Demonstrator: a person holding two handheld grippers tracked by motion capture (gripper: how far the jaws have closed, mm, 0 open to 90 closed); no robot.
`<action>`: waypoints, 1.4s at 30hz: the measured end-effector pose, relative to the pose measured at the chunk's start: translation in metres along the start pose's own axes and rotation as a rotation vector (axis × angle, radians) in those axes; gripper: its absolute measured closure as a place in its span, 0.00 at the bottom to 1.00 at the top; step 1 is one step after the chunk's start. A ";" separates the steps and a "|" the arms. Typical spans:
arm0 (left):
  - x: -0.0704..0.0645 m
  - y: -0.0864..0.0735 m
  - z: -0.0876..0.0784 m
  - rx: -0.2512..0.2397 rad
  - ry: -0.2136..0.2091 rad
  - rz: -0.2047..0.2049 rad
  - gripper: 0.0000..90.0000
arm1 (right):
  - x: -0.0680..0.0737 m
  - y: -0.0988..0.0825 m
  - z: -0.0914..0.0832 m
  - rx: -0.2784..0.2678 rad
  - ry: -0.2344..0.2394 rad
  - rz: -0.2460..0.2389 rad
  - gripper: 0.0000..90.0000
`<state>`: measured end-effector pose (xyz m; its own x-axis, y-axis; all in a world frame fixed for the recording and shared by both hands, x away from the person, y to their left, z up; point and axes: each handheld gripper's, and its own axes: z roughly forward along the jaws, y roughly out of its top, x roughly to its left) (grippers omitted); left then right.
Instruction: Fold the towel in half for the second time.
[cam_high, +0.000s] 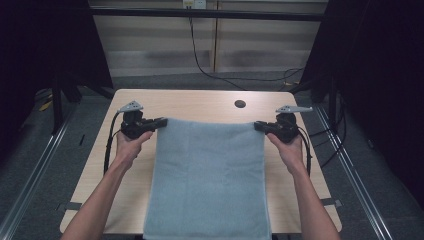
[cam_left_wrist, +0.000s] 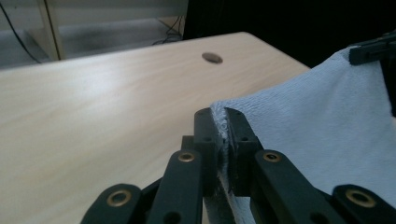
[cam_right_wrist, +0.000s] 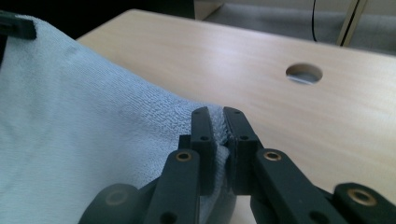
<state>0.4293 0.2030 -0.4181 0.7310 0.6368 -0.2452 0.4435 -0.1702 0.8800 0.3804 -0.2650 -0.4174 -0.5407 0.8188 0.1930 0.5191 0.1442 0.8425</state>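
While the pale blue towel (cam_high: 210, 180) hung stretched between your hands above the wooden table (cam_high: 200, 102), your left gripper (cam_high: 161, 122) was clamped on its far left corner and your right gripper (cam_high: 258, 126) on its far right corner. The near end draped past the table's front edge.

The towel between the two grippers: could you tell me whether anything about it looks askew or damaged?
Nothing stands out. The light blue towel lies flat and unwrinkled on the table, its near end running over the table's near edge. The left gripper and right gripper each pinch a far corner, level with one another.
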 end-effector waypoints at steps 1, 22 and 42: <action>0.000 0.005 0.001 -0.001 0.009 0.007 0.94 | -0.001 0.005 0.000 -0.014 -0.003 -0.002 0.93; -0.042 -0.019 -0.068 -0.093 -0.095 0.143 0.93 | 0.049 -0.008 -0.065 -0.115 0.110 -0.099 0.93; -0.069 -0.104 -0.098 0.038 -0.151 0.057 0.69 | 0.079 -0.117 -0.096 0.044 0.156 -0.048 0.72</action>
<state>0.2814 0.2504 -0.4529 0.8239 0.5056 -0.2560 0.4162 -0.2333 0.8788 0.2134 -0.2710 -0.4520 -0.6602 0.7145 0.2316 0.5168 0.2084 0.8304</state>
